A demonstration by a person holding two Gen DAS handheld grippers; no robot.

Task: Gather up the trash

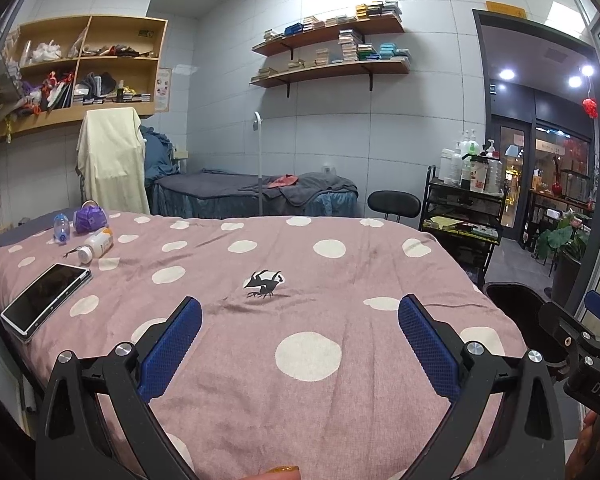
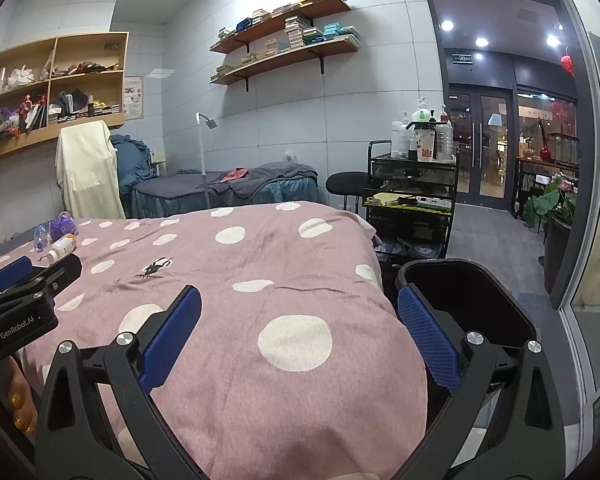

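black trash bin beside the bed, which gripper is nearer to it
Right. The right gripper hangs at the bed's edge with the black trash bin just past its right finger; the left gripper sits further left over the blanket.

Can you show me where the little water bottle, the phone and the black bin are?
water bottle point(image 1: 61, 227): left wrist view, on its clear body.
phone point(image 1: 46, 299): left wrist view, middle of its dark screen.
black bin point(image 2: 466, 304): right wrist view, inside its dark wall.
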